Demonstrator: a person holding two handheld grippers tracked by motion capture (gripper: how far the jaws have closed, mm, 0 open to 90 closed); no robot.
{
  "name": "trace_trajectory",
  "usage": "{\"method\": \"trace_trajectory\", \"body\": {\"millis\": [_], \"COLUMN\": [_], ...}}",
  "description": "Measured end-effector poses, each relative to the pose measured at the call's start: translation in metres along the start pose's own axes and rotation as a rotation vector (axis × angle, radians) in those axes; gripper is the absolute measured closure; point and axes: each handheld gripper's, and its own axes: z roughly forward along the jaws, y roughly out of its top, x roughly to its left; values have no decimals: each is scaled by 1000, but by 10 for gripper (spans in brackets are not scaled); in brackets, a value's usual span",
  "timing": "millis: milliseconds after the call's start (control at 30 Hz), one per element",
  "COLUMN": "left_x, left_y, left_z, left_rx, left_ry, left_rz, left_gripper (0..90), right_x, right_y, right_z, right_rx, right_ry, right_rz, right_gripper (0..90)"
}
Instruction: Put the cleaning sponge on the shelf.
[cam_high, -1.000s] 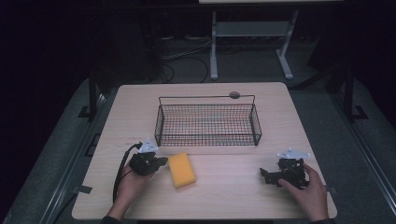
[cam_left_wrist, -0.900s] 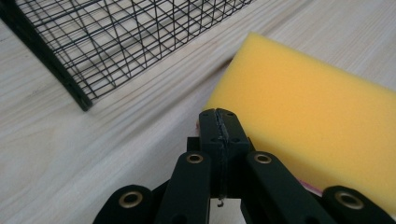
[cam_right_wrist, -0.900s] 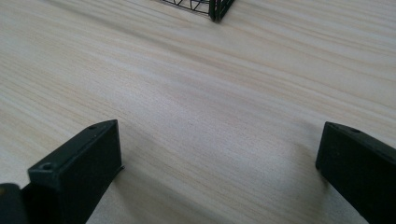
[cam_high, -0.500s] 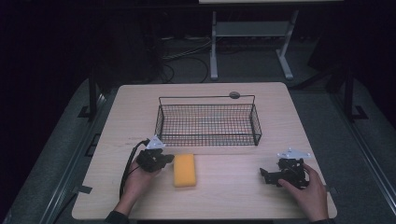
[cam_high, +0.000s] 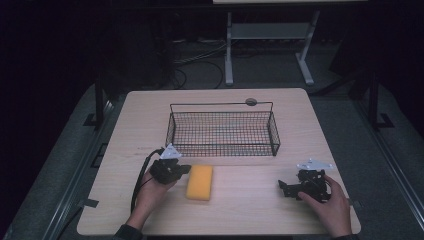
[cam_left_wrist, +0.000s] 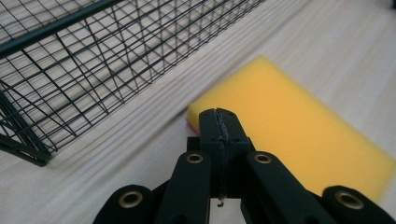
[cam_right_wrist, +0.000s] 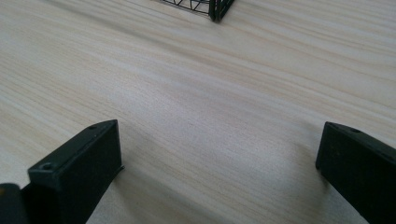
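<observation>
Yellow sponge (cam_high: 200, 182) on the table, outside the basket (cam_high: 223, 131)
Left gripper (cam_left_wrist: 219, 122), jaws together, noses its left edge; right gripper (cam_right_wrist: 219, 163) rests apart; lifting it in remains

Yellow sponge (cam_high: 200, 182), plain and unpatterned, with a thin pink edge at one lower corner in the left gripper view. Black wire basket (cam_high: 223, 131), a fine square grid. Pale wood-grain table (cam_high: 140, 115), streaked in light beige lines. Black left gripper (cam_high: 175, 170) with brass-coloured rivets on its jaws and a grey plate. Black right gripper (cam_high: 289, 188), grey plate too. Dark grey floor (cam_high: 60, 160).
</observation>
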Motion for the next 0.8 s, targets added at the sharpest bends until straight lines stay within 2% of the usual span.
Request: {"method": "trace_trajectory", "body": {"millis": [333,500,600,800], "left_x": [-25,-37,-43,-44], "left_y": [-9,-17,-19,-22], "left_z": [-18,-19,-17,-14], "left_rx": [-32,-19,1,20], "left_ry": [-65,-88,-94,-102], "left_rz": [-18,-21,-8,-10], "left_gripper": [896,896,896,896], "right_x": [0,0,0,0], "right_y": [0,0,0,0], "right_z": [0,0,0,0], "right_rx": [0,0,0,0], "right_ry": [0,0,0,0], "right_rz": [0,0,0,0], "right_gripper": [0,0,0,0]}}
